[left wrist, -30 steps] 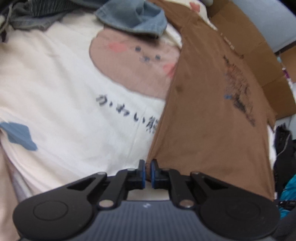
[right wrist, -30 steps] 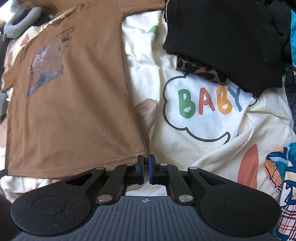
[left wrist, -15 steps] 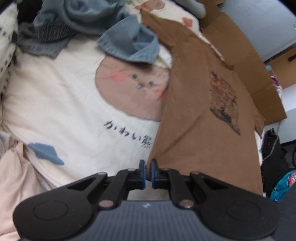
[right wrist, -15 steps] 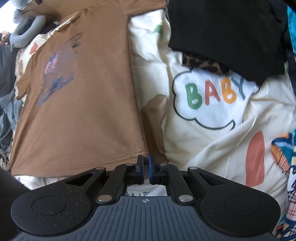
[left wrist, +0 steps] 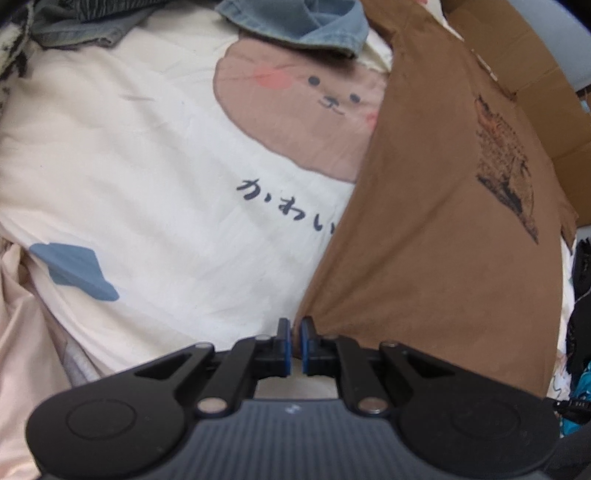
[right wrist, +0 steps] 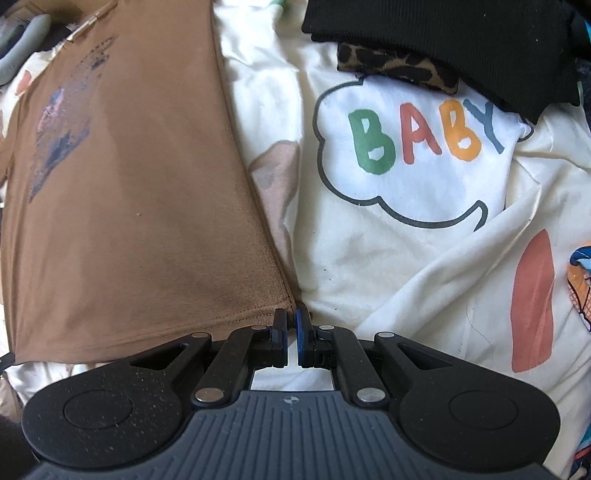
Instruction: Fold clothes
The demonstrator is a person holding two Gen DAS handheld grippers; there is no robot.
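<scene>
- Brown T-shirt (left wrist: 436,236) lies spread flat, print side up, on the cartoon bedsheet (left wrist: 155,177), and I have both bottom hem corners in hand.
- Nearest me, my left gripper (left wrist: 294,338) has its jaws pressed nearly together, pinching the shirt's left hem corner.
- My right gripper (right wrist: 290,332) matches it, jaws pinching the right hem corner (right wrist: 284,295), a thin sliver of fabric between the pads.
- I judge the step to be the start of the lengthwise fold: corners gripped, hem barely lifted off the sheet.
- Next I'd need to raise both corners together and carry them forward over the chest print (right wrist: 62,125) toward the collar, keeping the hem taut and level.
- Farther out, a denim garment (left wrist: 295,22) sits just beside the shirt's left shoulder, and a black garment (right wrist: 443,40) over a leopard-print piece (right wrist: 395,66) crowds the right side.
- Cardboard (left wrist: 524,62) lies beyond the far edge.
</scene>
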